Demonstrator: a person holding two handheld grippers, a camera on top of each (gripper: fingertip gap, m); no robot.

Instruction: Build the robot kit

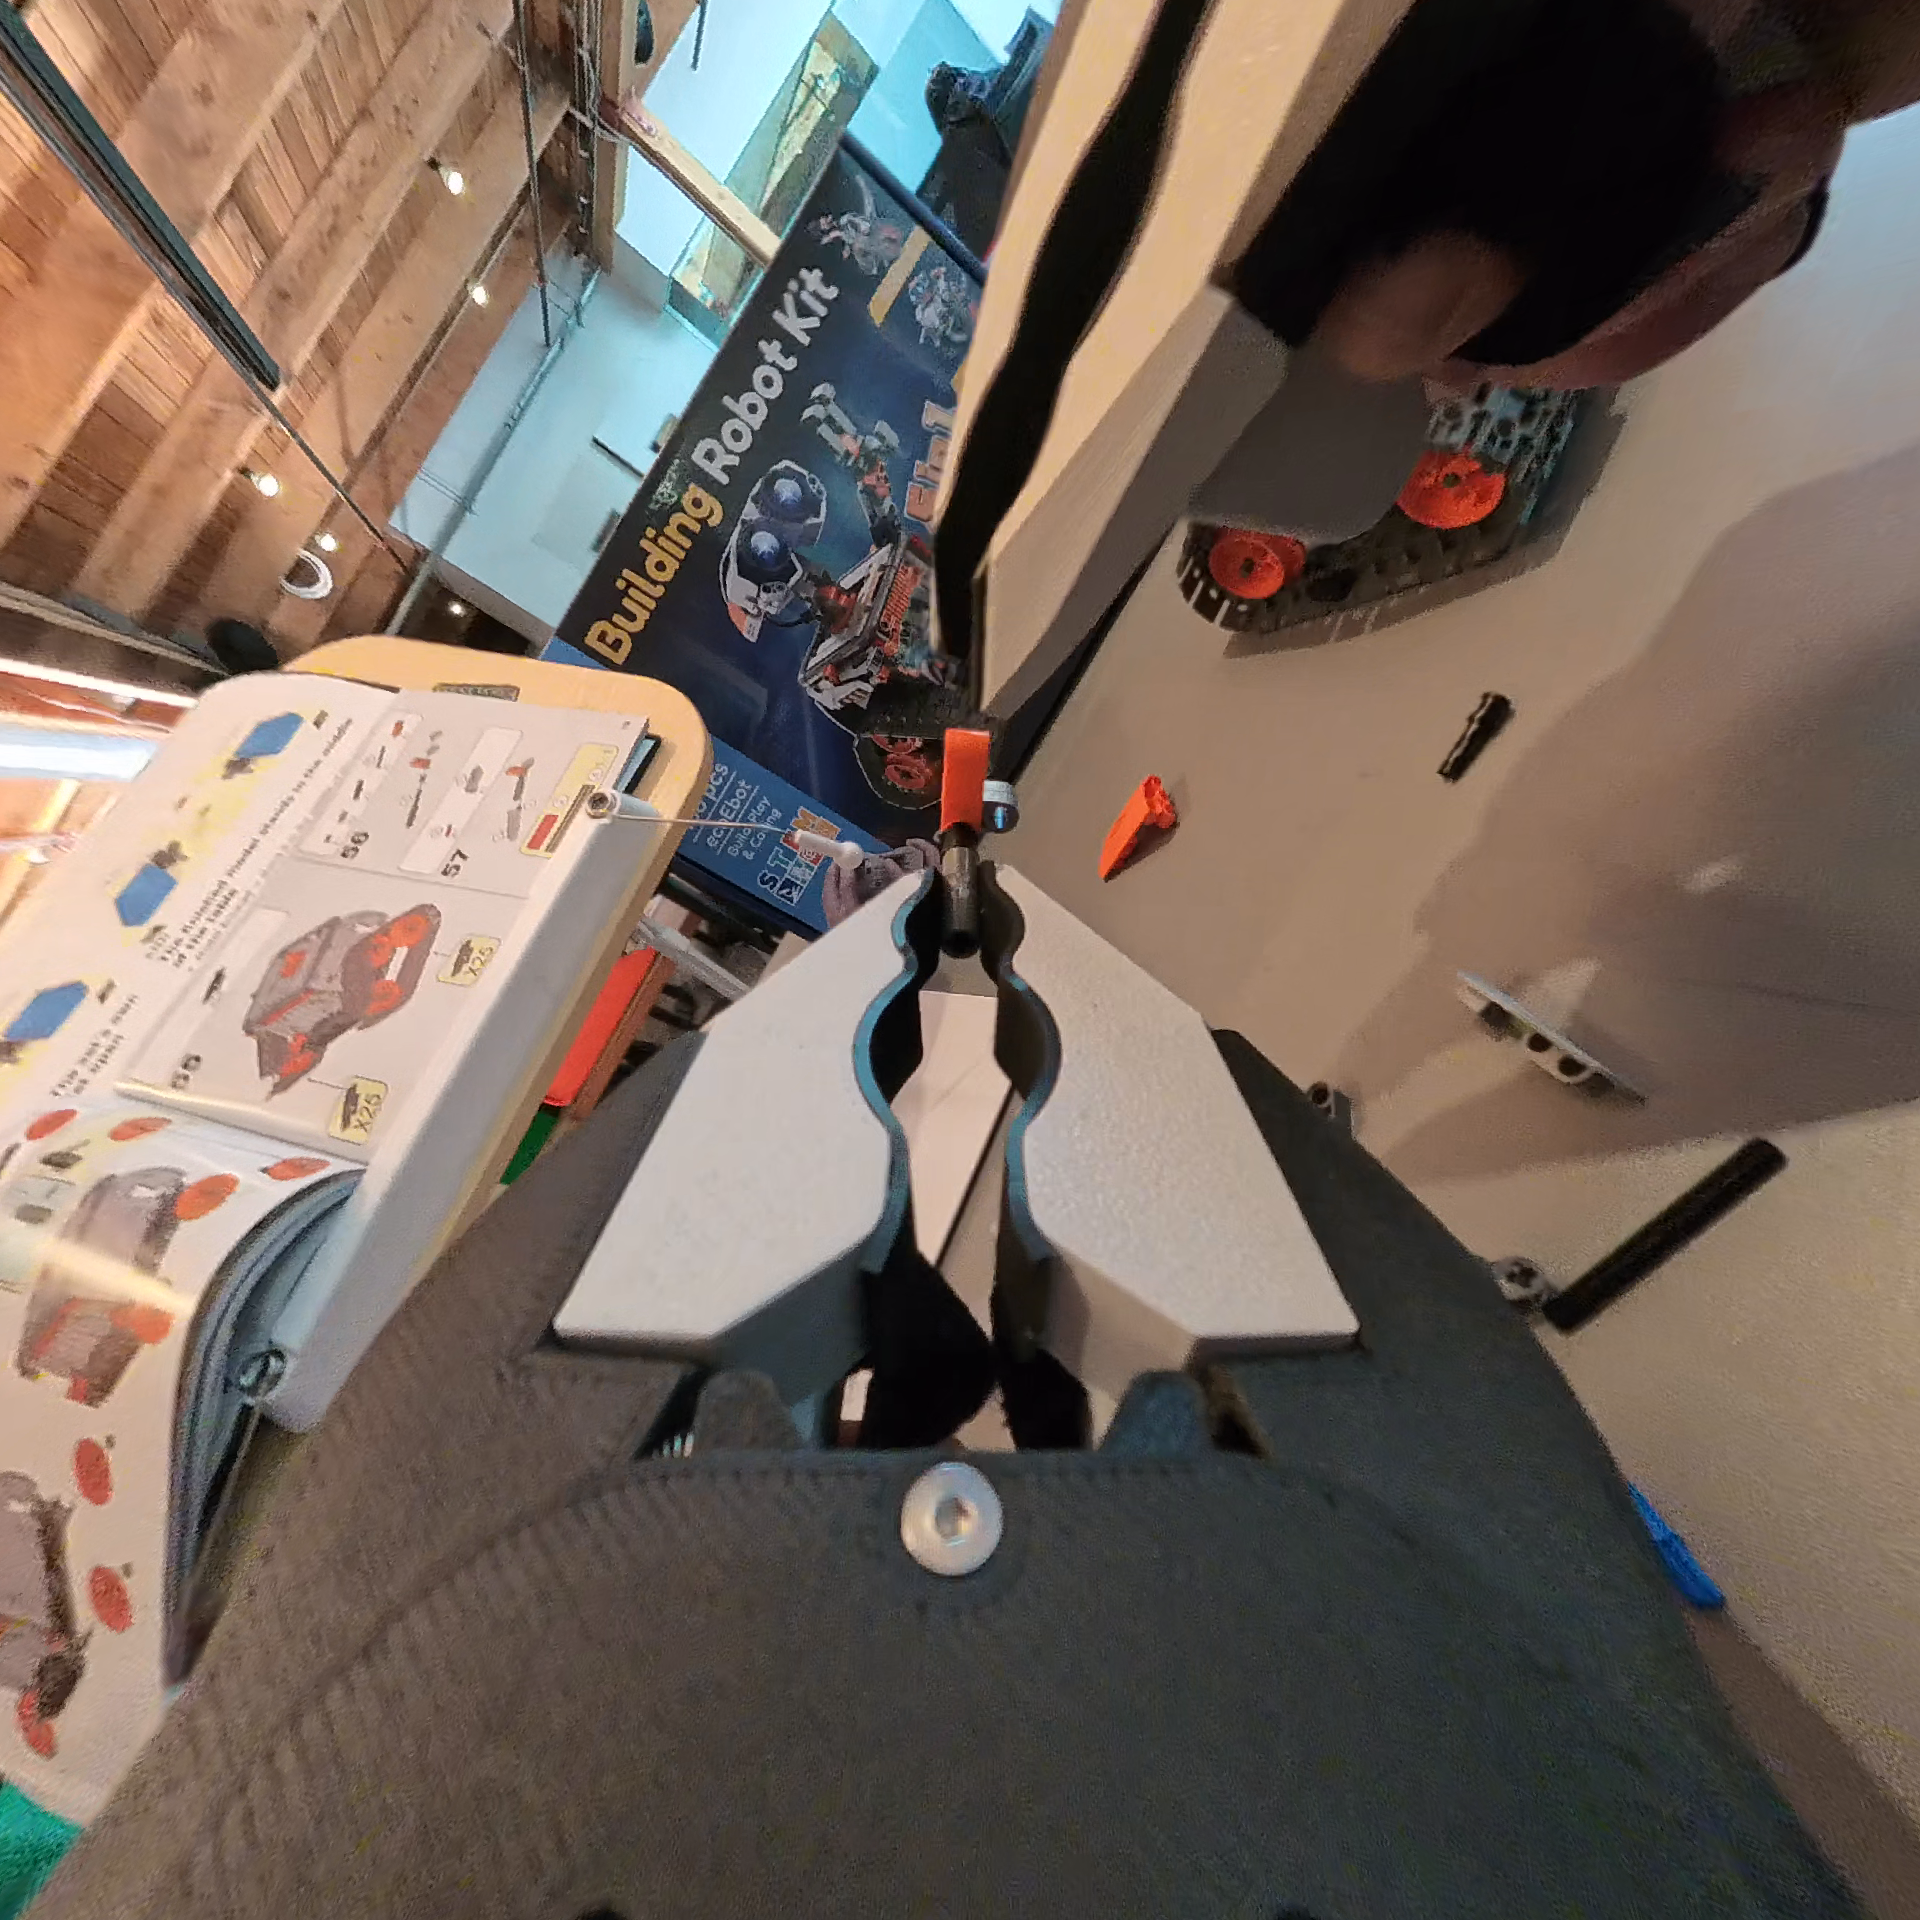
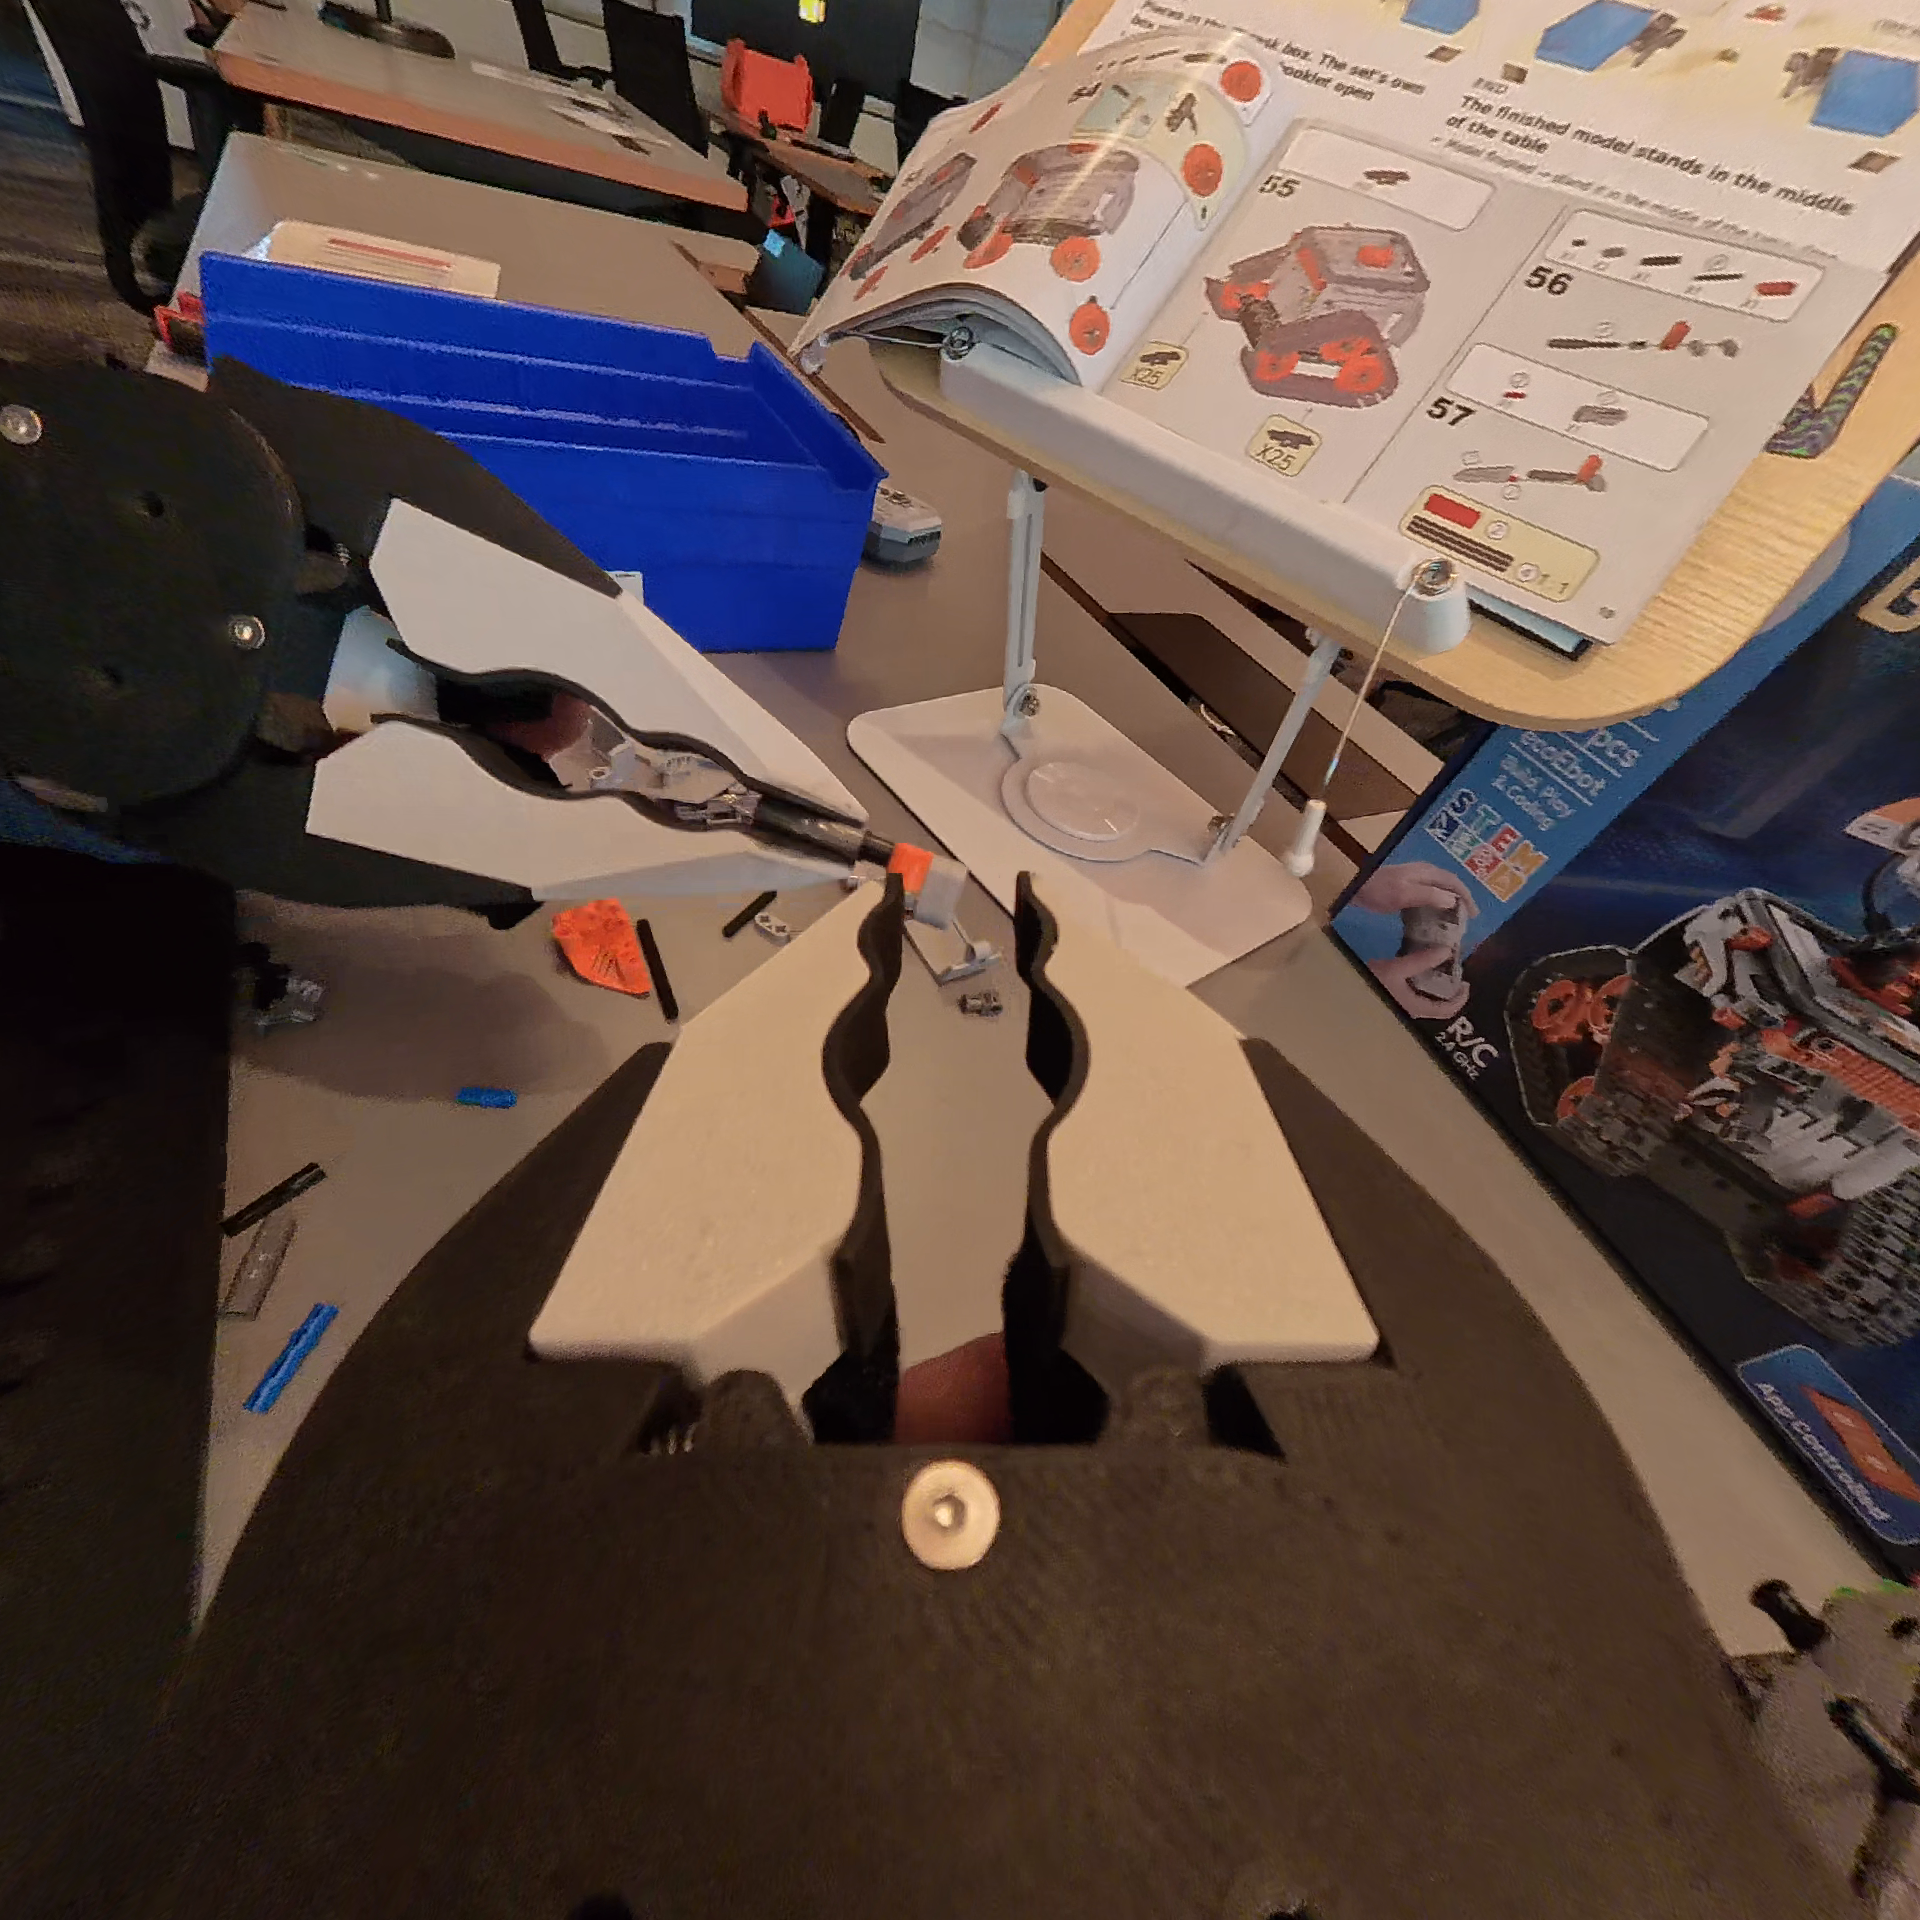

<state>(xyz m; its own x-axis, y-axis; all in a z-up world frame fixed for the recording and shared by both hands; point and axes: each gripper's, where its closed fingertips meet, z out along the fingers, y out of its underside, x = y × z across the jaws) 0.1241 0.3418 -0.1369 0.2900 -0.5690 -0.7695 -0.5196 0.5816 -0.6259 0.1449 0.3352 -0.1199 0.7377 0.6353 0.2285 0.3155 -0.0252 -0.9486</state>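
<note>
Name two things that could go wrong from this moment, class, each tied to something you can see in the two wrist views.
1. The left tool pinches the black axle only at its tips, so the axle with its orange piece could twist or slip out.
2. The open right tool sits very close to that piece; a nudge might knock it onto the table among the small loose parts.

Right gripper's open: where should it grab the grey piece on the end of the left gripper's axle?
Probably by the small grey piece's flat outer faces, coming end-on. It sticks out past the orange connector on the black axle in the left gripper; the right gripper already faces it.
</note>
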